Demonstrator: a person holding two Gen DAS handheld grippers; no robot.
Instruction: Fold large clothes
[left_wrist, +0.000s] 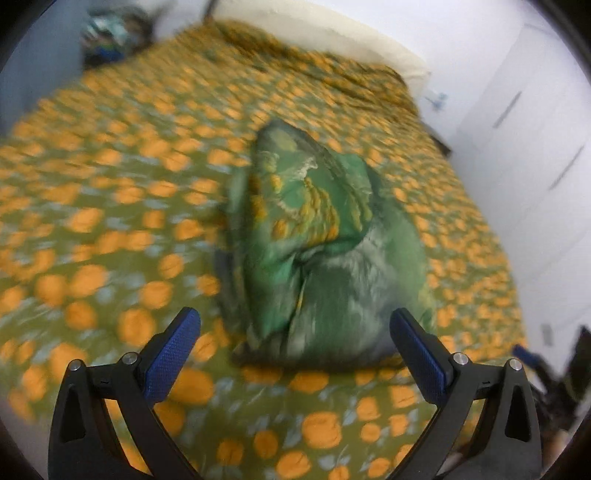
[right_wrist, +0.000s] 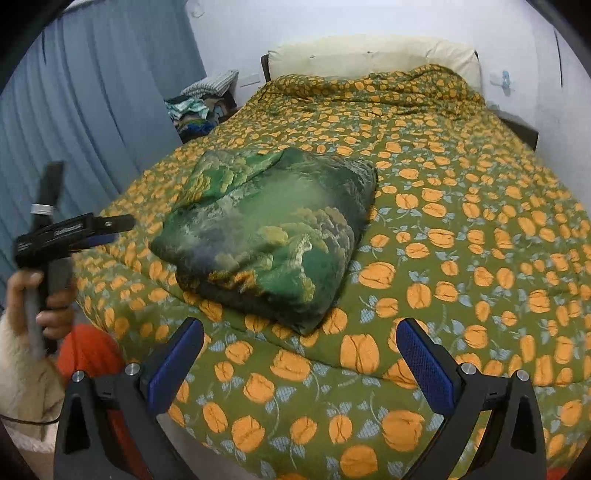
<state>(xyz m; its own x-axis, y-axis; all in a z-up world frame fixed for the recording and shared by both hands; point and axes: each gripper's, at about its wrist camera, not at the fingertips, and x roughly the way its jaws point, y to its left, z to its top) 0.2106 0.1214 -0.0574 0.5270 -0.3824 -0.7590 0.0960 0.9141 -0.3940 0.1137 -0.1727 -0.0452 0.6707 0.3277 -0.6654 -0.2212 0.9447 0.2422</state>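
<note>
The folded green cloth (right_wrist: 273, 232) lies as a thick bundle on the bed cover (right_wrist: 461, 258), olive w/ orange flowers, directly ahead of both tools and not touching either. Right gripper (right_wrist: 299, 363) is spread wide, nothing between its blue pads (right_wrist: 424, 365); the near corner of the cloth is just ahead of the gap, a bit to the left-finger side. Left gripper (left_wrist: 293, 350) is also spread wide and empty; in its own view, which is blurred, the cloth (left_wrist: 317, 243) sits just beyond the fingertips, centred in the gap, w/ the cover (left_wrist: 110, 221) all around. From the right wrist view the left gripper (right_wrist: 96, 230) shows far to the left, held up by the left hand (right_wrist: 40, 295), beside the bed edge and apart from the cloth. Further ahead of the right tool: a cream pillow (right_wrist: 369, 55) at the head of the bed, a pile of clothes (right_wrist: 199, 110) ahead-left, and a blue curtain (right_wrist: 92, 92) on the left.
</note>
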